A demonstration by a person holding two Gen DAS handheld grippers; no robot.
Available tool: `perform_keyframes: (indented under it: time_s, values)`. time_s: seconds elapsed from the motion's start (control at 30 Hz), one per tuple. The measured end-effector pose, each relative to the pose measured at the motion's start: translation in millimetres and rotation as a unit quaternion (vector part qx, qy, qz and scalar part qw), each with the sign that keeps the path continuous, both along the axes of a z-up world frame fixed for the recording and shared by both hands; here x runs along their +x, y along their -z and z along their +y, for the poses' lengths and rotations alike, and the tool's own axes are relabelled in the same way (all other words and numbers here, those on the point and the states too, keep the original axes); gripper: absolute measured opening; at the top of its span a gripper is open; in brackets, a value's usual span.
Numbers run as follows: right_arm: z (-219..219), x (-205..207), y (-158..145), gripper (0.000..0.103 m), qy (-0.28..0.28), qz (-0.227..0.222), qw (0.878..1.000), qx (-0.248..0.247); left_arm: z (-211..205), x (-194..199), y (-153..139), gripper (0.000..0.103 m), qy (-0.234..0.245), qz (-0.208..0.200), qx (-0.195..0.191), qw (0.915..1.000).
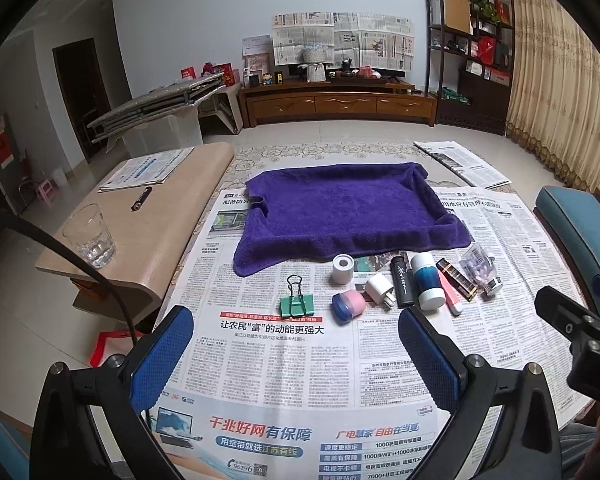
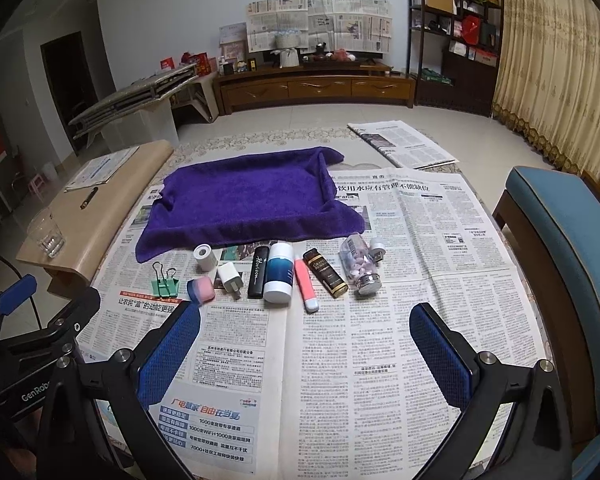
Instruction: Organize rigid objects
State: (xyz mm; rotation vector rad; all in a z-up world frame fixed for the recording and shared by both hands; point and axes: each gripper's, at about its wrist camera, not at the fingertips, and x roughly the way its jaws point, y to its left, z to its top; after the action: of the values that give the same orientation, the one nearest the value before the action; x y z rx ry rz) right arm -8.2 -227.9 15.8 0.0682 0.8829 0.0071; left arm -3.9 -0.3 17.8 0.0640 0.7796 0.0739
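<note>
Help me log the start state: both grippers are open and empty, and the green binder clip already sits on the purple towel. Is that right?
Not quite. The green binder clip is not on the purple towel; it stands on the newspaper in front of it, as the left wrist view shows. The left gripper and right gripper are indeed open and empty.

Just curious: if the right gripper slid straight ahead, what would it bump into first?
Probably the pink tube, nearest in line with the open right gripper; depth is hard to judge.
</note>
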Motion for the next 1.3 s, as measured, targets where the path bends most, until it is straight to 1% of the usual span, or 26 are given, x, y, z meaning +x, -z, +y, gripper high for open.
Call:
perform_keyframes:
  time_s: [0.13, 0.4, 0.6, 0.9, 1.3]
  values:
    - [2, 2, 7, 0.103, 0.001, 0.008, 1.0, -0.01, -1, 1, 2, 0.103, 0.002, 0.004, 0.007, 1.0]
    - [3, 1, 11, 0.103, 0.002, 0.015, 1.0, -0.018, 8, 4, 14, 0.103, -0.003, 0.017, -0.009, 0.9998]
    - [6, 0, 9, 0.103, -0.001, 0.012, 1.0, -0.017, 11, 2, 11, 0.103, -0.009, 0.011, -0.004, 0.9999]
    - [7, -1, 10, 0.103, -0.003, 0.013, 1.0, -0.017, 12, 1, 15, 0.103, -0.011, 0.018, -0.004, 0.9998]
    - [6, -3, 8, 0.103, -0.004, 0.012, 1.0, -0.014, 14, 2, 16, 0.103, -0.017, 0.017, -0.002, 0.9997]
